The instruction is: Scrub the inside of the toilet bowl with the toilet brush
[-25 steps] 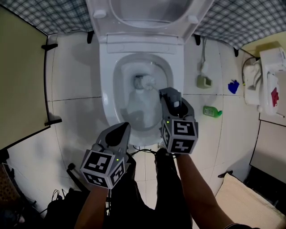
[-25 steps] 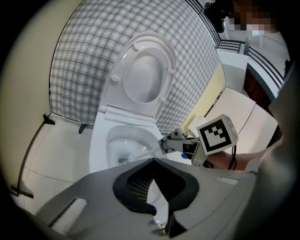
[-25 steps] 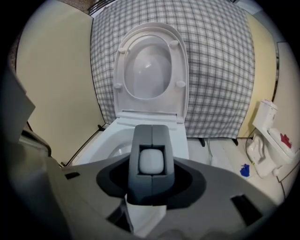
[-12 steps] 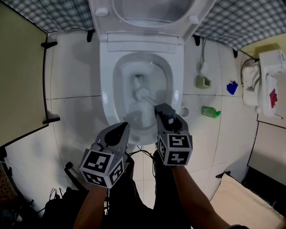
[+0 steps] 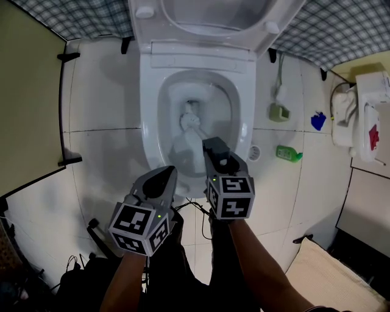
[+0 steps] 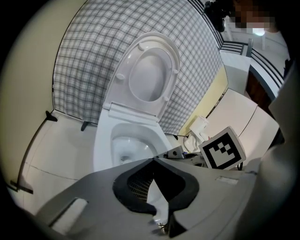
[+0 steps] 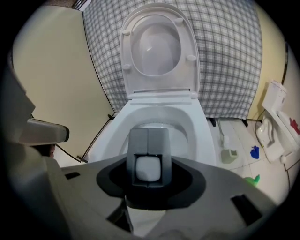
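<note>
The white toilet bowl (image 5: 151,109) stands with its lid (image 5: 213,18) raised. The toilet brush head (image 5: 191,121) rests down inside the bowl near the water hole, its handle slanting back toward me. My right gripper (image 5: 212,148) hangs over the bowl's front rim, shut on that handle. In the right gripper view the fingertips (image 7: 148,140) clasp the handle's white end (image 7: 149,168), with the bowl (image 7: 201,136) beyond. My left gripper (image 5: 161,178) is shut and empty, hovering left of the right one by the bowl's front. Its tips (image 6: 152,160) meet in front of the toilet (image 6: 105,140).
A green bottle (image 5: 288,153), a blue item (image 5: 318,120) and a grey holder (image 5: 280,111) lie on the tiled floor right of the toilet, beside a floor drain (image 5: 255,152). A white appliance (image 5: 365,109) stands far right. A beige partition (image 5: 30,103) closes the left. Cables (image 5: 190,211) trail by my legs.
My right gripper has moved left and nearer to me, drawing the brush head from the bowl's middle toward its left side. The left gripper has stayed put.
</note>
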Action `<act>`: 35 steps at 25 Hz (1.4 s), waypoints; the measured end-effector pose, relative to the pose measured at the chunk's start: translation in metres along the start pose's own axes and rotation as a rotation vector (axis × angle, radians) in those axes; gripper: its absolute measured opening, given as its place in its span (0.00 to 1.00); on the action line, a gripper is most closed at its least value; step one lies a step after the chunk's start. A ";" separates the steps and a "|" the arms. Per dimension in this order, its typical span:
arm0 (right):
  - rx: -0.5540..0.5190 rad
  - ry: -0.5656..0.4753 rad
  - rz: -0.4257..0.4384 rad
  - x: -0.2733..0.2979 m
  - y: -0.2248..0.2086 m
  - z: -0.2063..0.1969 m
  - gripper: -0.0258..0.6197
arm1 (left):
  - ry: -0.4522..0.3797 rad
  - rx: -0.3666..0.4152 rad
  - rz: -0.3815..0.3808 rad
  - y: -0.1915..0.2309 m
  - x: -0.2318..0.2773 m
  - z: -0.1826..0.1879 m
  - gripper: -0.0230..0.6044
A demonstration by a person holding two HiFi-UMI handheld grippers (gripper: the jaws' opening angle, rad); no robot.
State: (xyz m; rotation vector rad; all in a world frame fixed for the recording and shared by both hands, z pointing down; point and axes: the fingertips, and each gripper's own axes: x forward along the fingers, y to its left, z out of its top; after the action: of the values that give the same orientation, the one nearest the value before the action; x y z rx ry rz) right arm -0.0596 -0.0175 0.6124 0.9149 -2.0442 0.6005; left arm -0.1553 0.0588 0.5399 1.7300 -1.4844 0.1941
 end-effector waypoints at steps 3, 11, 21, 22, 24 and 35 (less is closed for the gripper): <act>-0.008 -0.027 0.007 0.005 0.002 0.014 0.35 | 0.000 -0.007 0.002 0.003 0.000 0.000 0.02; -0.046 -0.138 -0.008 0.021 -0.003 0.066 0.35 | 0.003 -0.016 0.004 0.013 0.002 0.005 0.02; -0.113 -0.200 -0.062 0.032 -0.024 0.091 0.35 | 0.011 -0.021 0.005 0.021 0.010 0.006 0.02; -0.120 -0.201 -0.061 0.037 -0.024 0.089 0.35 | 0.009 -0.026 0.005 0.020 0.011 0.006 0.02; -0.129 -0.195 -0.061 0.049 -0.025 0.085 0.35 | -0.001 -0.045 0.008 0.019 0.011 0.006 0.02; -0.178 -0.243 -0.016 0.040 -0.009 0.103 0.35 | -0.005 -0.051 0.012 0.026 0.010 0.008 0.02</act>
State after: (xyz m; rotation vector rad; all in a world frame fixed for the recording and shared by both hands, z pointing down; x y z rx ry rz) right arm -0.1180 -0.1083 0.5872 0.9341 -2.2614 0.3036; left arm -0.1779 0.0467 0.5532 1.6823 -1.4910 0.1564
